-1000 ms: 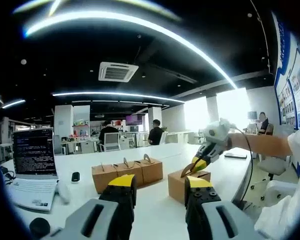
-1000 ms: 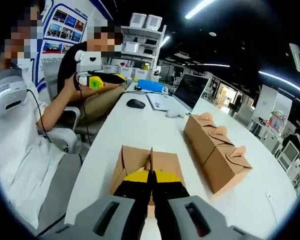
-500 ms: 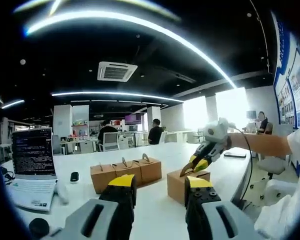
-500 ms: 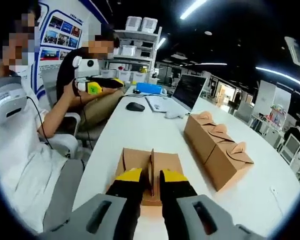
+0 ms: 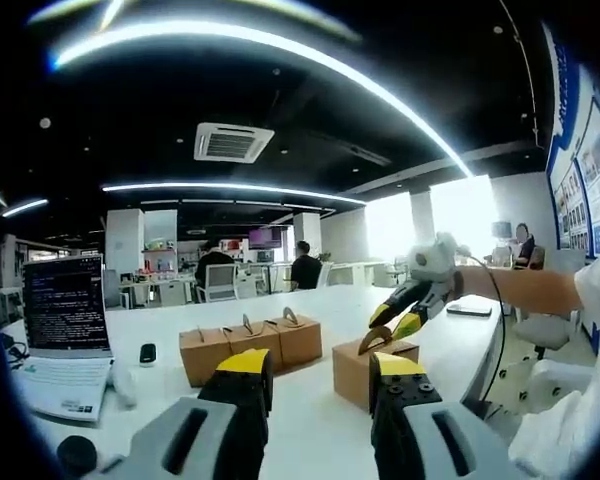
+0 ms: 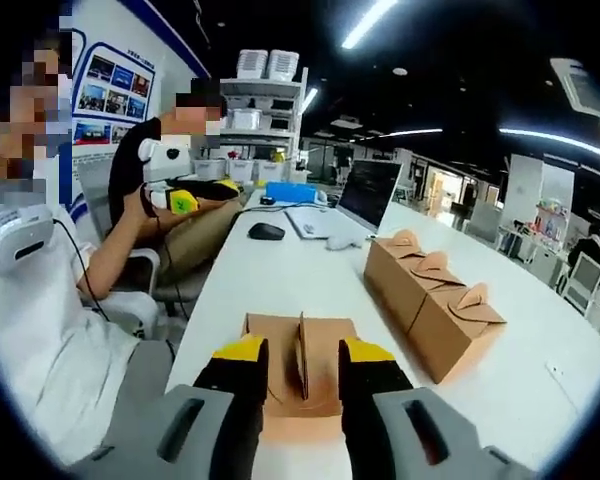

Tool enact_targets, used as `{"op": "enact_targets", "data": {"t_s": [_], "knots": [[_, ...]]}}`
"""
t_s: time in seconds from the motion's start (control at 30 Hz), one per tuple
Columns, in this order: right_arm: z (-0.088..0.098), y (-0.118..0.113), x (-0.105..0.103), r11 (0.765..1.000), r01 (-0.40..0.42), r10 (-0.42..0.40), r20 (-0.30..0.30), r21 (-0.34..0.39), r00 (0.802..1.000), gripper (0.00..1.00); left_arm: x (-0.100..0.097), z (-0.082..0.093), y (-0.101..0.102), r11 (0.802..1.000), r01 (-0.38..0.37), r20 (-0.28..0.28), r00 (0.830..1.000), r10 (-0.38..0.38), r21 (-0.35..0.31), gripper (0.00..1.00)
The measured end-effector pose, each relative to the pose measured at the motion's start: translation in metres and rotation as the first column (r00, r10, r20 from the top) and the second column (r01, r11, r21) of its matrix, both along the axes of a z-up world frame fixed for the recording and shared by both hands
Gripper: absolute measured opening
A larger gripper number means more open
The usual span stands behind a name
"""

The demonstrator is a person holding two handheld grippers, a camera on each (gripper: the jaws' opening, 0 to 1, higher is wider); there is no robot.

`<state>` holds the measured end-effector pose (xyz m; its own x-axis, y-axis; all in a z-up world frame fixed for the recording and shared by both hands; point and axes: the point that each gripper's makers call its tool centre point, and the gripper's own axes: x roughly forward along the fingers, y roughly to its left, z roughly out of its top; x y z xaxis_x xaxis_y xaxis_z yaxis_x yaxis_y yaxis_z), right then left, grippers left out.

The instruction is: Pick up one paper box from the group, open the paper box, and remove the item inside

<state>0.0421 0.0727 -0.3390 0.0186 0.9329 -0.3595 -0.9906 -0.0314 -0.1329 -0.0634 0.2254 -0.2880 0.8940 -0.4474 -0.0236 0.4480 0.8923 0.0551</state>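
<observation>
Your right gripper (image 6: 302, 362) has its jaws apart, one on either side of the upright handle tab of the single paper box (image 6: 302, 345), with clear space between each yellow tip and the tab; nothing is clamped. The tab's long axis runs straight away from you along the gripper's own line, so a plain closing of the jaws should meet its two flat faces squarely. This box sits near the table's (image 6: 280, 275) edge on your side, apart from the row of three boxes (image 6: 432, 295), which lies to its right and farther toward the table's middle. Your left gripper (image 5: 320, 375) is also parted and empty, held well back from the box and above the table. Judge the right gripper the nearer one for the pickup.
</observation>
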Motion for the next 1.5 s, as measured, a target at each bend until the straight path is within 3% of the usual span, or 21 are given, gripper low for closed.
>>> {"op": "enact_targets", "data": {"t_s": [0.53,0.67,0.93,1.3,1.5], "knots": [[0.031,-0.017,0.018,0.988,0.129,-0.125,-0.041,0.09,0.991,0.37,0.0,-0.005,-0.013,1.0,0.022,-0.014,1.0,-0.022,0.016,0.4],[0.033,-0.023,0.024,0.982,0.167,-0.165,-0.029,0.093,0.986,0.39,0.0,-0.004,-0.014,1.0,0.026,-0.014,1.0,-0.026,0.011,0.4],[0.038,-0.043,0.034,0.951,0.291,-0.29,-0.032,0.1,0.957,0.38,-0.001,-0.005,-0.012,1.0,0.021,-0.016,1.0,-0.021,0.01,0.4],[0.043,-0.074,0.028,0.907,0.408,-0.406,-0.045,0.106,0.913,0.39,-0.003,-0.004,-0.008,1.0,0.012,-0.013,1.0,-0.012,0.001,0.4],[0.041,-0.089,0.022,0.884,0.448,-0.439,-0.09,0.133,0.894,0.39,-0.002,-0.006,-0.009,1.0,0.014,-0.019,1.0,-0.014,0.002,0.4]]}}
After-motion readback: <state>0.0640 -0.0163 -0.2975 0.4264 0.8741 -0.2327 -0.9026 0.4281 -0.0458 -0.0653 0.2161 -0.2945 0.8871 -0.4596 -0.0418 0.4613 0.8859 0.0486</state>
